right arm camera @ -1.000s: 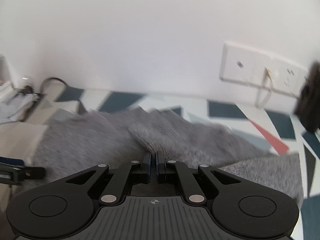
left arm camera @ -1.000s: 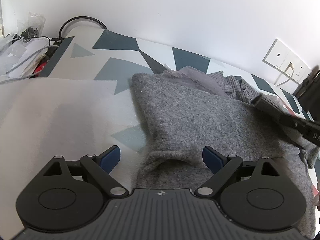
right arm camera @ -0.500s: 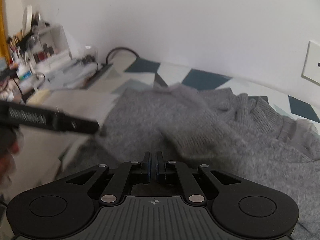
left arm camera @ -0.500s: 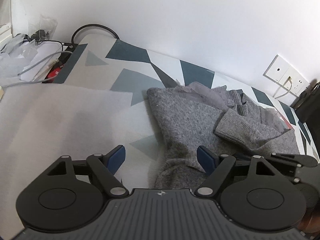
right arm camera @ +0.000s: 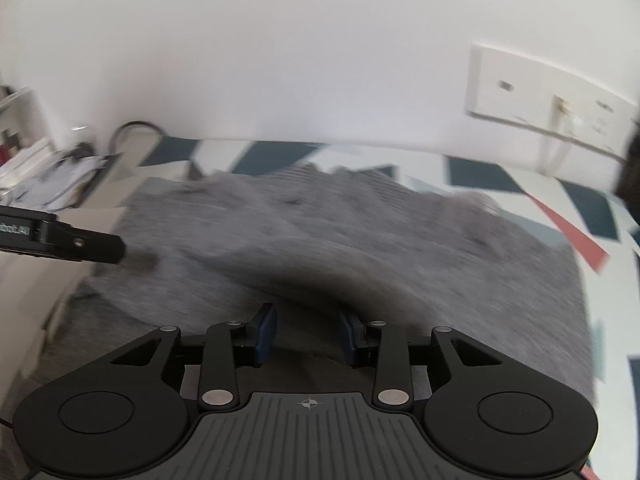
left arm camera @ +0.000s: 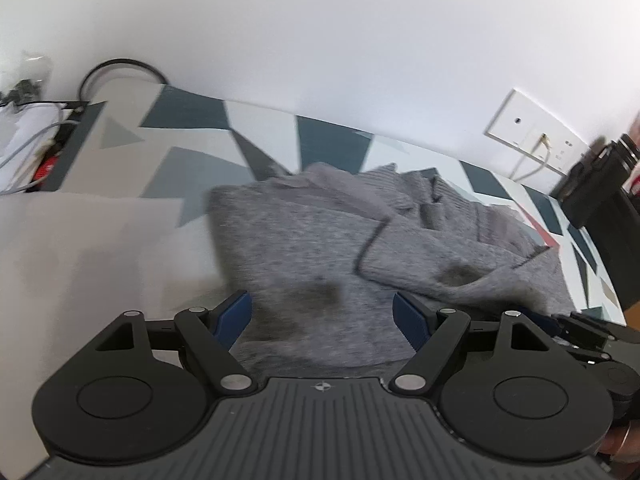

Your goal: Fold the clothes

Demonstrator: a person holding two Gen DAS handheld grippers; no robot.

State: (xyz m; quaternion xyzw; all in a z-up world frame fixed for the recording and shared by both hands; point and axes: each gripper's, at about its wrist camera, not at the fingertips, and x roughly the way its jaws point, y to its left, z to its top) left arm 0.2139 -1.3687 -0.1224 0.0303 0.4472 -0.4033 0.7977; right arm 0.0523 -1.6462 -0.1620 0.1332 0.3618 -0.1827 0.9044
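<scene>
A grey knitted sweater [left arm camera: 304,248] lies on the surface [left arm camera: 100,232], whose cover is printed with sharp triangles in dark teal, grey, white and a little red. The knit is fuzzy and flecked, with finer ribbing at the bunched edge nearest the white wall [left arm camera: 320,40]. One sleeve [left arm camera: 452,268] is folded across the body, a soft rounded band with a dark line along its edge. The garment's long axis runs from the near edge, by the grippers, away toward the wall, the ribbed end farthest off; the sleeve crosses it at a slant toward the right.

The left gripper [left arm camera: 322,316] hovers over the near hem, its blue ridged fingers [left arm camera: 234,316] spread wide with only cloth below them, pinching nothing. The right gripper [right arm camera: 307,330] has its jaws partly apart, having just been opening; the sweater lies under and ahead of it, and its pads do not press on any fabric. Motion blur softens much of that view.

A white socket plate [left arm camera: 532,136] with a plugged cable sits on the wall, and black looped cables [left arm camera: 120,70] lie at the far left corner
</scene>
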